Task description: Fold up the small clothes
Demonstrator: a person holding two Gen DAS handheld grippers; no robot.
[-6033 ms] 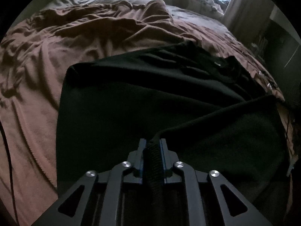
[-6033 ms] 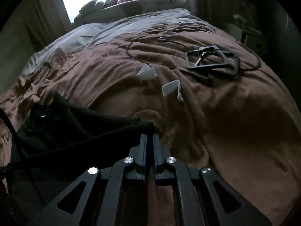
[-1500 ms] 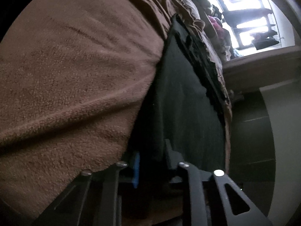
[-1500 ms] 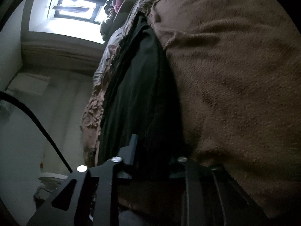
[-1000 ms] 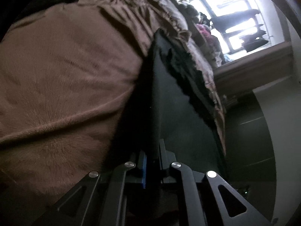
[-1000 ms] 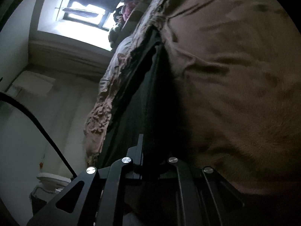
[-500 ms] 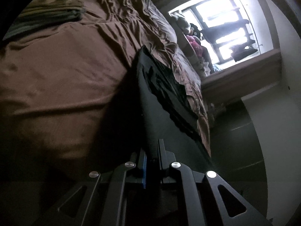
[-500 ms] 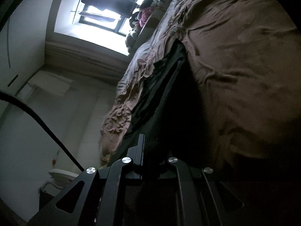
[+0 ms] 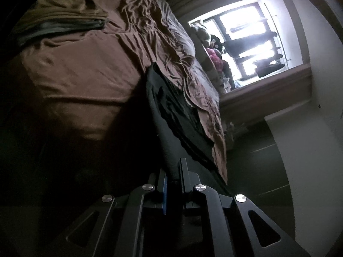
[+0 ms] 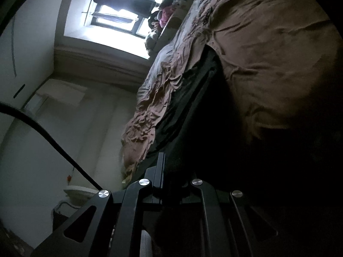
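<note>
A black garment (image 9: 171, 115) is lifted off the brown blanket (image 9: 85, 70) by its near edge and stretches away from me toward the far end of the bed. My left gripper (image 9: 173, 171) is shut on one part of that edge; both views are rolled sideways. In the right wrist view the same black garment (image 10: 188, 107) runs up from my right gripper (image 10: 171, 167), which is shut on another part of the edge. The cloth's far end still lies on the brown blanket (image 10: 268, 53). Its underside is in deep shadow.
Folded dark and olive clothes (image 9: 64, 21) are stacked on the bed at the far left. A bright window (image 9: 253, 34) with soft toys on its sill (image 10: 165, 15) lies beyond the bed. A black cable (image 10: 53, 143) crosses the right wrist view. A white wall (image 10: 53, 150) is nearby.
Both grippers have risen and drawn back from the bed with the garment's edge in them. The cloth now hangs longer and more of the bed and window shows.
</note>
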